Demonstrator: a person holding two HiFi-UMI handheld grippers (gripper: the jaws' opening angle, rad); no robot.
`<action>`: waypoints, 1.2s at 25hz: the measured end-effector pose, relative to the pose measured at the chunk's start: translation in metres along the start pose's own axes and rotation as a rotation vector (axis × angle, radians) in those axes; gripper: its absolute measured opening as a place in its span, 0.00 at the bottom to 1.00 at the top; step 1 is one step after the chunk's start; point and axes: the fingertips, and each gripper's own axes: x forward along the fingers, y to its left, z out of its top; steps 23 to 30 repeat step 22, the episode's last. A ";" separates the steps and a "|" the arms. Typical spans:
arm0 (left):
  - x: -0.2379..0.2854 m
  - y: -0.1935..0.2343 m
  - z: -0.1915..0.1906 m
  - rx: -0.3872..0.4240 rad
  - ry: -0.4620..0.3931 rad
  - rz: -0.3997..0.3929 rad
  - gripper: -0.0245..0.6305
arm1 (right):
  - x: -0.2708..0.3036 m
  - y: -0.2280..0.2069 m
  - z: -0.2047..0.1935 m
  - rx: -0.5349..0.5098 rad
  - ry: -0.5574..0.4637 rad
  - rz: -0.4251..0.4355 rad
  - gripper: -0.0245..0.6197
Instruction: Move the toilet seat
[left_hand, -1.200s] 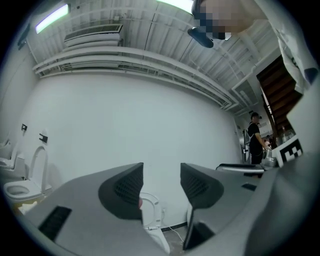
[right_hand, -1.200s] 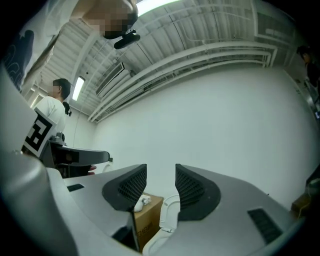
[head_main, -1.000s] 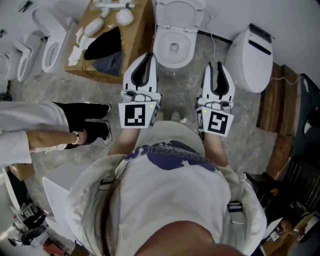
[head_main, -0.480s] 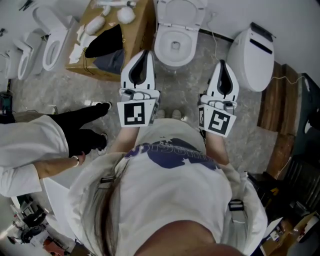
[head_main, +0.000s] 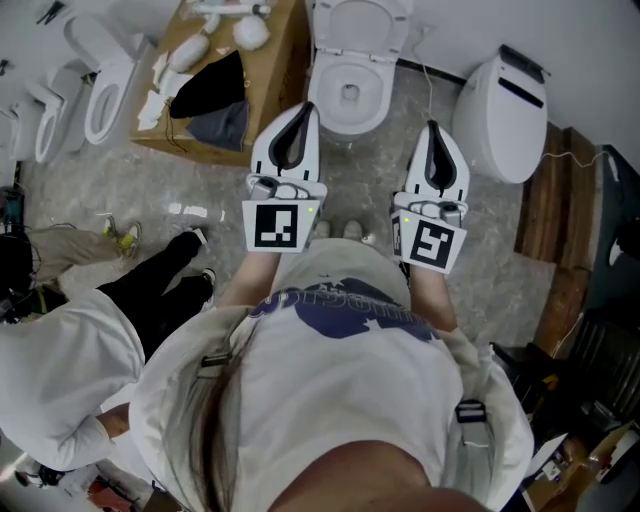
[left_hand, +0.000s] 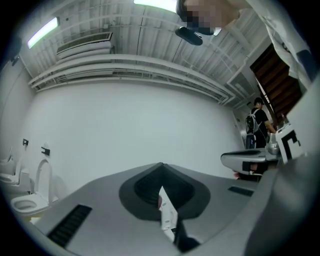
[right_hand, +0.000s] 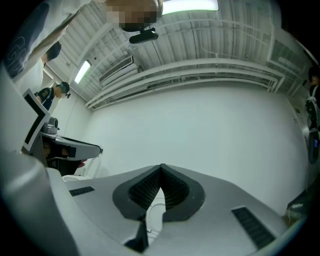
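Head view: toilet (head_main: 320, 100) on marbled floor (head_main: 200, 185) (grey).

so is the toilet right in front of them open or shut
Open: the head view looks straight down into the toilet, its inside uncovered, and its lid stands raised behind the opening.

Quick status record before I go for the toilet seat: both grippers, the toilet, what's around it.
left gripper: jaws together, empty
right gripper: jaws together, empty
toilet: straight ahead, lid raised, untouched
cardboard box: left of the toilet
second toilet: to the right, lid closed
person in white top: lower left of head view
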 end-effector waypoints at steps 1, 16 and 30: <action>0.000 -0.001 -0.001 0.000 0.006 -0.005 0.03 | -0.001 0.001 0.000 0.008 0.003 -0.001 0.05; 0.003 -0.005 0.006 -0.006 -0.007 -0.033 0.03 | -0.007 -0.006 0.011 0.008 -0.019 -0.019 0.05; 0.001 -0.002 0.005 -0.009 0.010 -0.022 0.03 | -0.008 -0.004 0.013 0.013 -0.022 -0.010 0.05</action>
